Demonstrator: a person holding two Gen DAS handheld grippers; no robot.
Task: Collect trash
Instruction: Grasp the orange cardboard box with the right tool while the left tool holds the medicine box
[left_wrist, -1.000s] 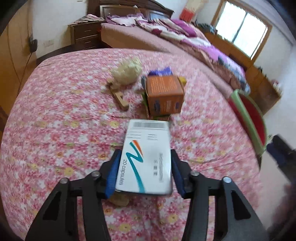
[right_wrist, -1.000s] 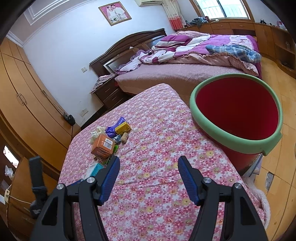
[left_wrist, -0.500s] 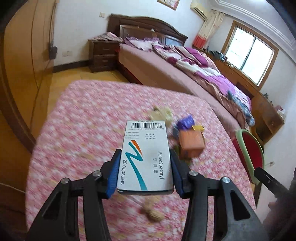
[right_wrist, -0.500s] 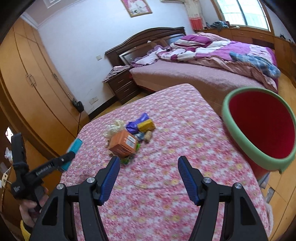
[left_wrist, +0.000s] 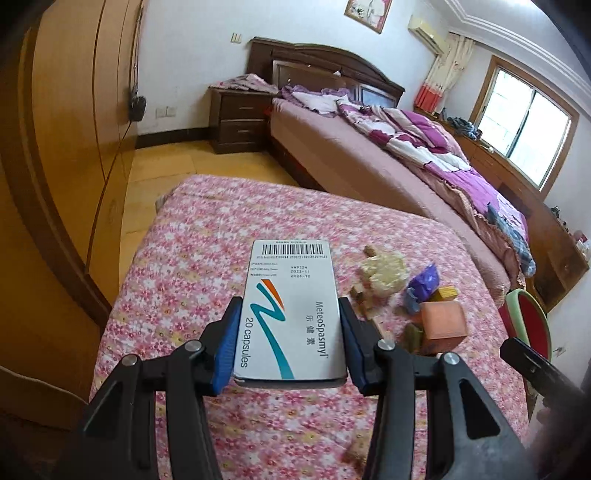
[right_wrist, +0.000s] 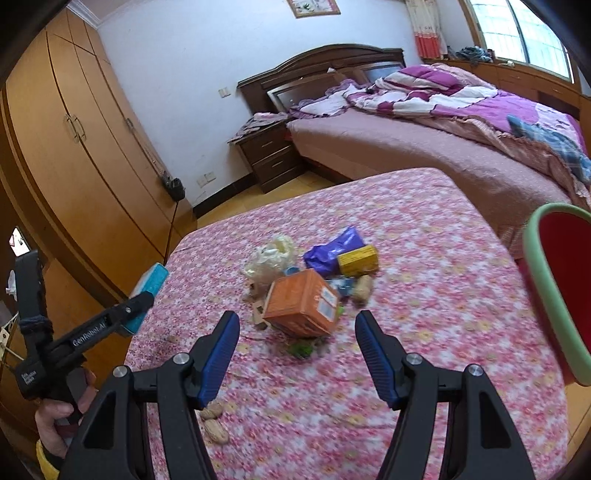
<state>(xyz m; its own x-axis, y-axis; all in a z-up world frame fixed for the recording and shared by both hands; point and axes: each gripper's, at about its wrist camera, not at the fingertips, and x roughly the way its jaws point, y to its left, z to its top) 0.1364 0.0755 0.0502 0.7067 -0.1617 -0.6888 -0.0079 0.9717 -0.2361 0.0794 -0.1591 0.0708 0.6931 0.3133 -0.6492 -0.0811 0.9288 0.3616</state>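
The left tool is clamped on a white medicine box, one blue pad pressing on each long side, and it holds the box up in the air above the flowery pink worktop. In the left wrist view the box fills the middle of the frame. In the right wrist view the same box shows only as a teal edge at the left of the frame, held well away from the pile. The right tool has its two pads apart and nothing is between them. It points at the pile of trash in the middle of the frame. The closest piece is an orange box, lying tilted just beyond the pads. Behind it sit a crumpled pale bag, a purple wrapper and a small yellow box. Two peanut shells lie near the bottom of the frame, beside the left pad. The red bin with a green rim stands at the right edge of the frame, past the edge of the worktop. I think the step now is carrying the medicine box to the bin while the right tool goes for the next piece. Next, the left tool needs to swing across over the bin's open mouth and let go. The right tool needs to come down around the orange box and squeeze.
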